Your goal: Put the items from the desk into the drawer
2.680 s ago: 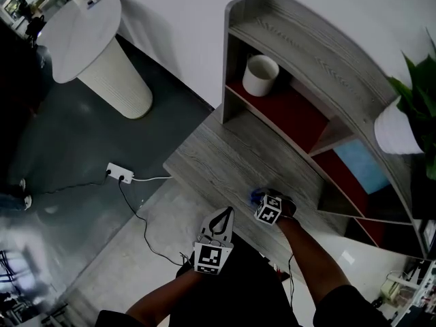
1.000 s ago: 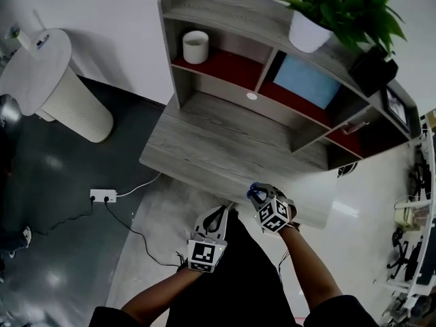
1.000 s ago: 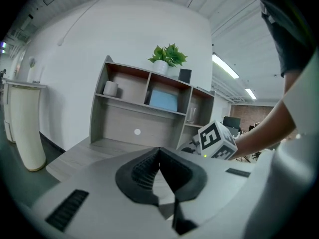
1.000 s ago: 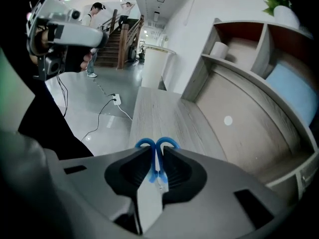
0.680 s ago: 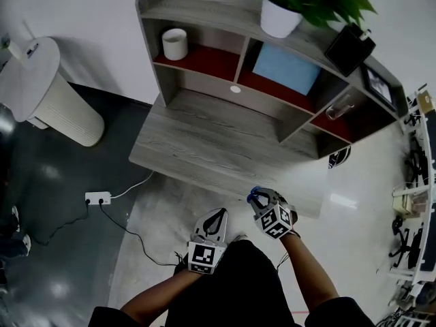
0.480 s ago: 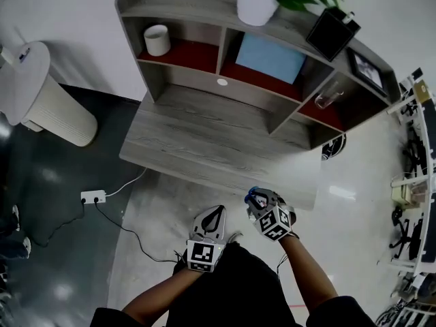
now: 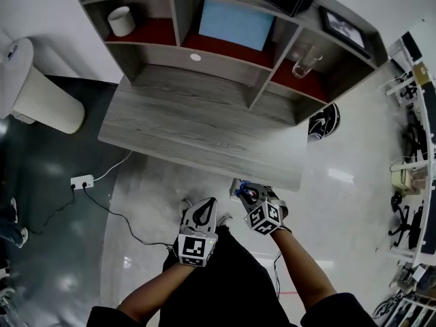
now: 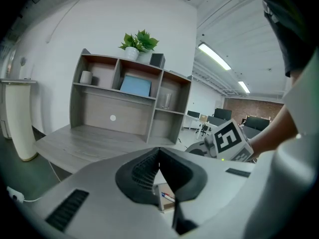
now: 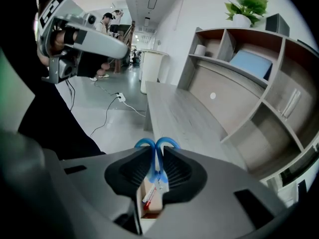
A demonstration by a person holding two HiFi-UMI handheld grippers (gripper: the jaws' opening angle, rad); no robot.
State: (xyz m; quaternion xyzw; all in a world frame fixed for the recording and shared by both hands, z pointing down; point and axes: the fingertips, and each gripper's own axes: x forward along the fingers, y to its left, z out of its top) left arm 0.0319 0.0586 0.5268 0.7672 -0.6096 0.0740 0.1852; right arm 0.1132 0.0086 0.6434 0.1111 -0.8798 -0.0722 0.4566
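Note:
Blue-handled scissors [image 9: 156,146] are clamped between the jaws of my right gripper [image 9: 155,169], their loops sticking out past the tips. In the head view that gripper [image 7: 244,192] hangs just off the front edge of the grey wooden desk [image 7: 197,128]. A brown drawer compartment [image 9: 148,199] holding pens shows below its jaws. My left gripper [image 7: 205,208] is beside it to the left, shut with nothing in it. Through the left gripper's [image 8: 159,153] jaws the same drawer with pens [image 8: 167,198] shows.
The desk's shelf unit holds a white cup [image 7: 121,20], a blue panel [image 7: 235,24] and a glass [image 7: 304,61]. A white ribbed bin [image 7: 37,90] stands at the left. A power strip [image 7: 82,181] and cable lie on the floor. A dark round object [image 7: 323,121] sits right of the desk.
Both grippers have drawn back from the desk towards the person. The right one, still holding the scissors, went from over the desk top to just off its front edge. The head view has swung right.

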